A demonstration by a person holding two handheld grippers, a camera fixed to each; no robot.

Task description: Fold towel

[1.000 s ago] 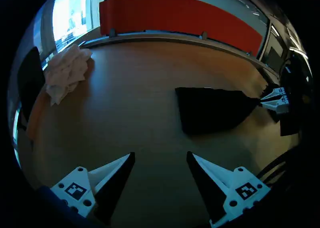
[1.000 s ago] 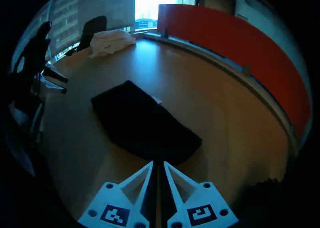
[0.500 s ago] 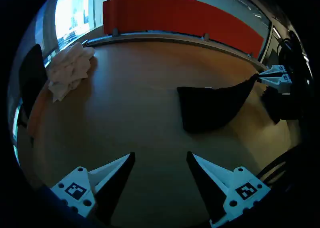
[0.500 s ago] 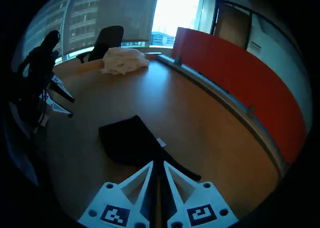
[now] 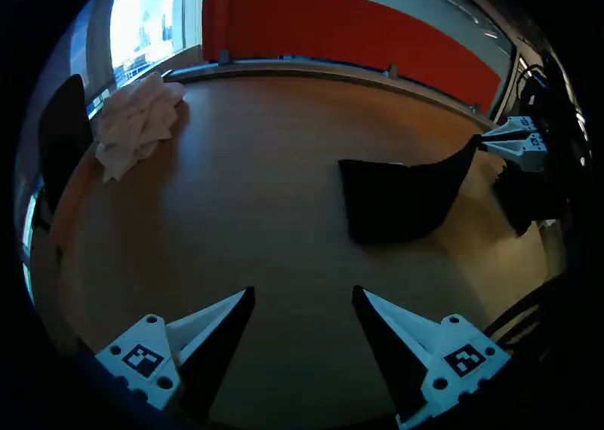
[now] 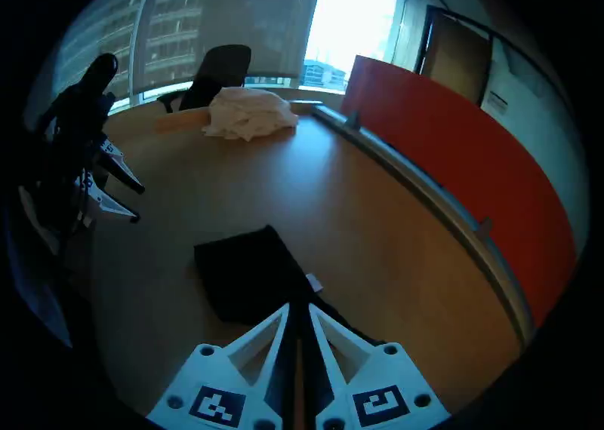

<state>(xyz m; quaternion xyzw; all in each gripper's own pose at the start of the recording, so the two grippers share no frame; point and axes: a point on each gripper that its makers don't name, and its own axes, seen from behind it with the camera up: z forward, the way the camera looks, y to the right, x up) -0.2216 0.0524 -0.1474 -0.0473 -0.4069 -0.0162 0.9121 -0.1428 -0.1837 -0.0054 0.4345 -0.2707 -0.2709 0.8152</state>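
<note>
Black cloth towel (image 5: 392, 204), flat and roughly rectangular, lies on the brown wooden table (image 5: 249, 204) at about 3 o'clock in the left gripper view, with one corner raised off the surface toward 2 o'clock. That corner is pinched in the right gripper (image 6: 298, 309), whose white fingers are closed together on the fabric. The rest of the towel rests on the table near 6 o'clock in the right gripper view. The left gripper (image 5: 302, 294) hovers over bare wood with its fingers wide apart, holding nothing. A crumpled white cloth pile (image 5: 136, 121) sits well apart at 10 o'clock. The step in hand looks like carrying the raised corner across to make a fold. It is probably best done by sweeping the corner low and evenly toward the opposite edge — with the free gripper pinning or lifting the neighbouring corner, so the towel neither slides nor bunches.
</note>
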